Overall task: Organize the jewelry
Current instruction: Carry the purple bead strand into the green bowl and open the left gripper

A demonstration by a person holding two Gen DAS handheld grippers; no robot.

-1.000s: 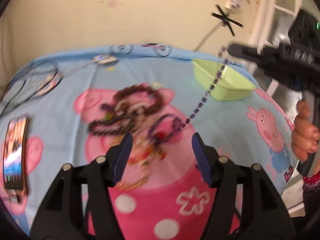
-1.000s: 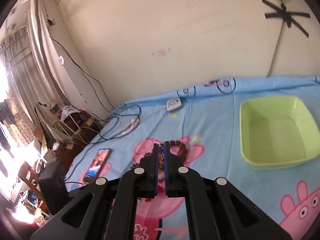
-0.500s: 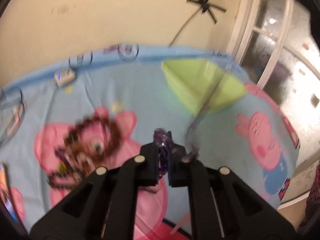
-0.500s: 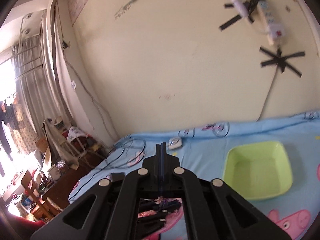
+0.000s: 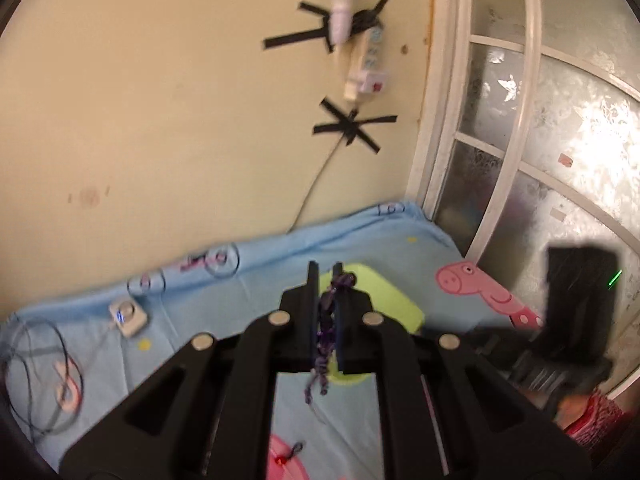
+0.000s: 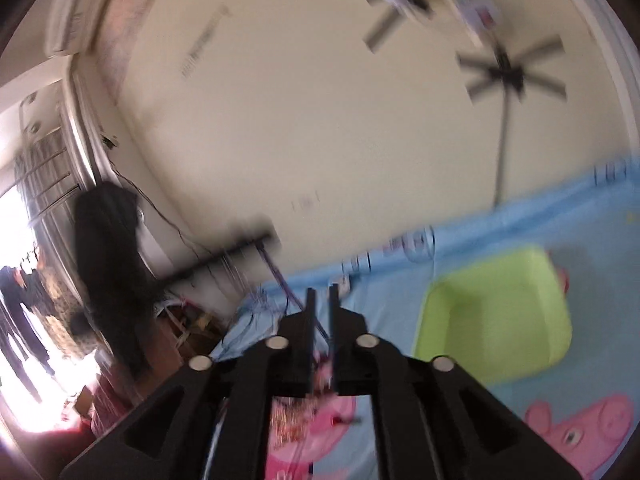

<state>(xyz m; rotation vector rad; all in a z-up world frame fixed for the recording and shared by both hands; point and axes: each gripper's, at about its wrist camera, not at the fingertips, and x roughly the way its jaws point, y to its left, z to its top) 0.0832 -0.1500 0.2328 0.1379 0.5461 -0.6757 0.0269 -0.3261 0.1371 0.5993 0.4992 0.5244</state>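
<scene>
My left gripper (image 5: pixel 326 276) is shut on a purple beaded necklace (image 5: pixel 325 332), raised above the table; its beads bunch between the fingers and a strand hangs below. The lime green tray (image 5: pixel 394 306) lies just beyond the fingertips, partly hidden by them. My right gripper (image 6: pixel 322 296) is nearly shut, with a thin purple strand (image 6: pixel 290 298) running up and left from between its fingers toward the blurred left gripper (image 6: pixel 240 250). The green tray (image 6: pixel 494 316) shows empty to its right. A blurred pile of jewelry (image 6: pixel 296 420) lies on the cloth below the right gripper.
A blue Peppa Pig cloth (image 5: pixel 192 332) covers the table. A white charger puck (image 5: pixel 129 316) and dark cables (image 5: pixel 36 364) lie at the left. The beige wall with a taped power strip (image 5: pixel 366 64) is behind; a window (image 5: pixel 560 140) stands at right.
My left gripper closed on the purple necklace and lifted it up off the pile, toward the green tray. My right gripper tilted upward and swung, and its view is now blurred.
</scene>
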